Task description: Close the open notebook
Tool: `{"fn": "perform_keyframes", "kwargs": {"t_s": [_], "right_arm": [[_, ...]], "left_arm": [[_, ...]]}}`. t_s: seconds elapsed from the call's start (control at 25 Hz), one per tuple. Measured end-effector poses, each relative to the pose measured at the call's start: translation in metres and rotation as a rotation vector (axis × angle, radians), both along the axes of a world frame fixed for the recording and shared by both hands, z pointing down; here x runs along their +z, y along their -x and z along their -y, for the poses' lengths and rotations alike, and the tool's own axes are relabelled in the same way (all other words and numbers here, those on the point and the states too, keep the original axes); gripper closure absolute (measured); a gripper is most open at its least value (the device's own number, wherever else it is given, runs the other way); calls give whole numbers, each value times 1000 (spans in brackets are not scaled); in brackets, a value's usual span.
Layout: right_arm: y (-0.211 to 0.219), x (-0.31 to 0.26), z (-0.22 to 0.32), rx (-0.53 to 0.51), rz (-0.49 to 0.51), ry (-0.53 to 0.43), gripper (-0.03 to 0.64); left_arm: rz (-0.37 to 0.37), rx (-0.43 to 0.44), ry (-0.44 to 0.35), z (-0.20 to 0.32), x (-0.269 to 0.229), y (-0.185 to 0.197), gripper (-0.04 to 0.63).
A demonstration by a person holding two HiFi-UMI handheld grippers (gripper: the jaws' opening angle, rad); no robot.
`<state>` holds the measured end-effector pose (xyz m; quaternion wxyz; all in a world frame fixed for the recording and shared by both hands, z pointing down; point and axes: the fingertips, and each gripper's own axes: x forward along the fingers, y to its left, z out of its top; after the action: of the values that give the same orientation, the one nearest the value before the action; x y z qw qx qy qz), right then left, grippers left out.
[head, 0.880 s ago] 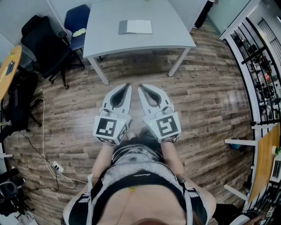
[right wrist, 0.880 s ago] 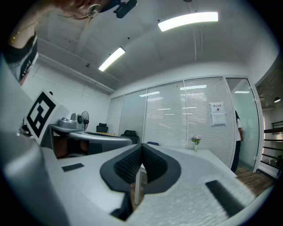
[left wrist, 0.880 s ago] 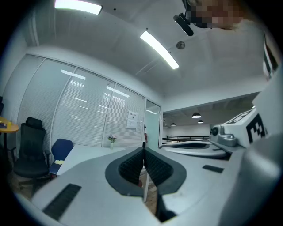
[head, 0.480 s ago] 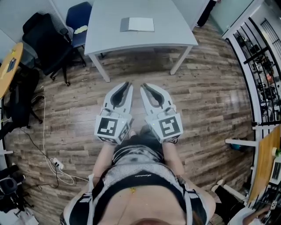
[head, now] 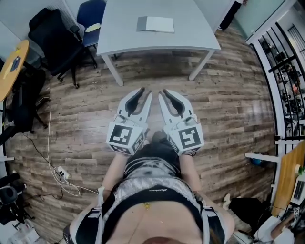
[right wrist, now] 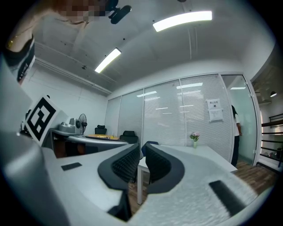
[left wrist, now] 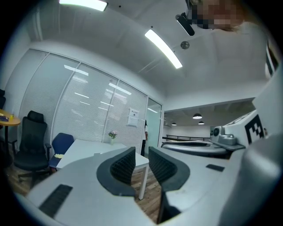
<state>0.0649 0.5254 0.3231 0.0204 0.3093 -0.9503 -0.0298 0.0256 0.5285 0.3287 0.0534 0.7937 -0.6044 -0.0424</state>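
Grippers first. Left gripper (left wrist: pixel 141 154): jaws a narrow gap apart, nothing between them, pointing level. Right gripper (right wrist: pixel 142 152): likewise empty, only a thin slit between the pads. Both are held side by side, close in front of the person's body, over the wood floor (head: pixel 228 105).

Notebook (head: pixel 155 24): lies open and flat on the white table (head: pixel 190 40), towards its far side, well apart from both grippers. Black office chair (head: pixel 52 43) and blue chair (head: pixel 93 14) stand at the table's left end.

Progress, as judged: nothing done on the task proper. Neither gripper touches the notebook or the table. Left to do: reach the table, catch one half of the notebook at its outer edge, fold it over onto the other half, and leave it lying shut.
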Motion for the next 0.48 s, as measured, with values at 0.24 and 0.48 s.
{"fn": "perform_keyframes", "kwargs": {"t_s": [0.24,0.48], "right_arm": [[8,6,4,-4,-1,14,569],[18,10,14,-13,3,28,569]], "left_arm": [[-11,7,6,5,4,7,529],[-17,5,20,15,9,16,529]]}}
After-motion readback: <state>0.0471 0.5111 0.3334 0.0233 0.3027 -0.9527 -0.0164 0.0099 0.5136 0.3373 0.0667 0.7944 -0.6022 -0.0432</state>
